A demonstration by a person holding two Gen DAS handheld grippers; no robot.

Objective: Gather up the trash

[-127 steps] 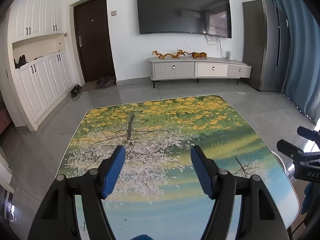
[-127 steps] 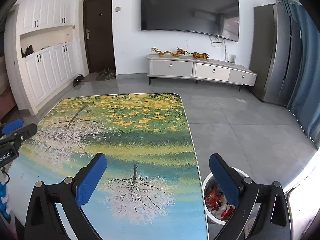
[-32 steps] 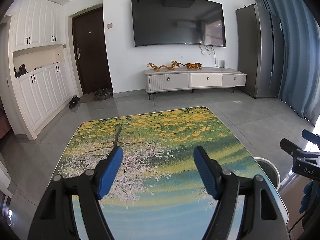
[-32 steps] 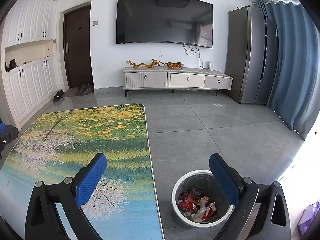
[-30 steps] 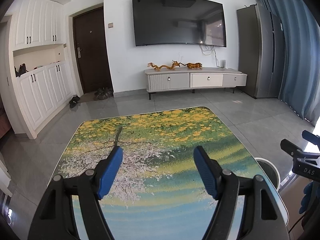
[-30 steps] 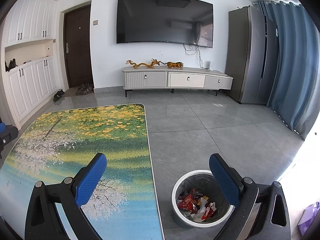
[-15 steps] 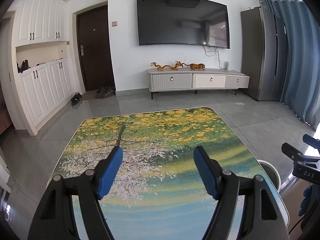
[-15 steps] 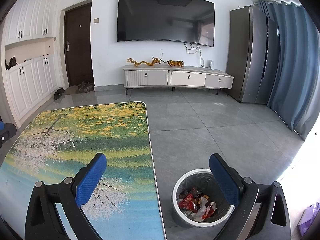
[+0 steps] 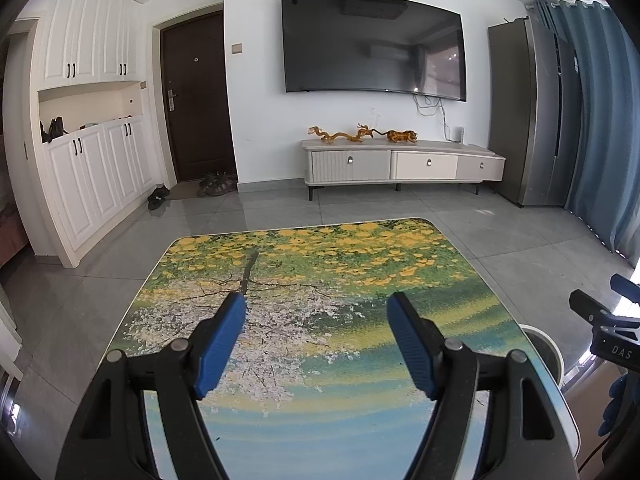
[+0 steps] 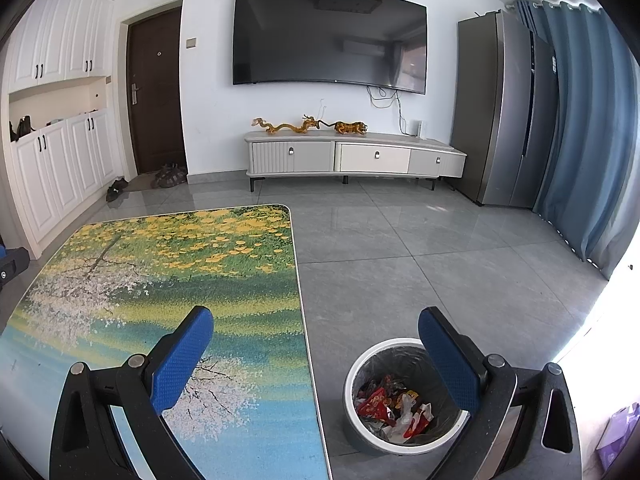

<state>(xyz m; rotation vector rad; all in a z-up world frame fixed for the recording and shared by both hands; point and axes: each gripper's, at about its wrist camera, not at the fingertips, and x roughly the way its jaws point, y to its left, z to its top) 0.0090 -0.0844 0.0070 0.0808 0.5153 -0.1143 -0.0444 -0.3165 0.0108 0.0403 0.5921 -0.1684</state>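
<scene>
Both hand-held grippers, left (image 9: 316, 338) and right (image 10: 316, 354), hung spread and empty over the counter (image 9: 320, 264). Below the right one's far finger stood the bin (image 10: 354, 372) with wrappers (image 10: 394, 406) inside.

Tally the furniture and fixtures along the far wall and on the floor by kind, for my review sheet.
Television: 1
TV cabinet: 1
Animal figurines: 3
Refrigerator: 1
Entry door: 1
Trash bin: 1
Printed table: 1
Total: 9

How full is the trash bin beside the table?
Partly filled: the trash bin holds crumpled red and white wrappers low inside, dark liner showing above.
</scene>
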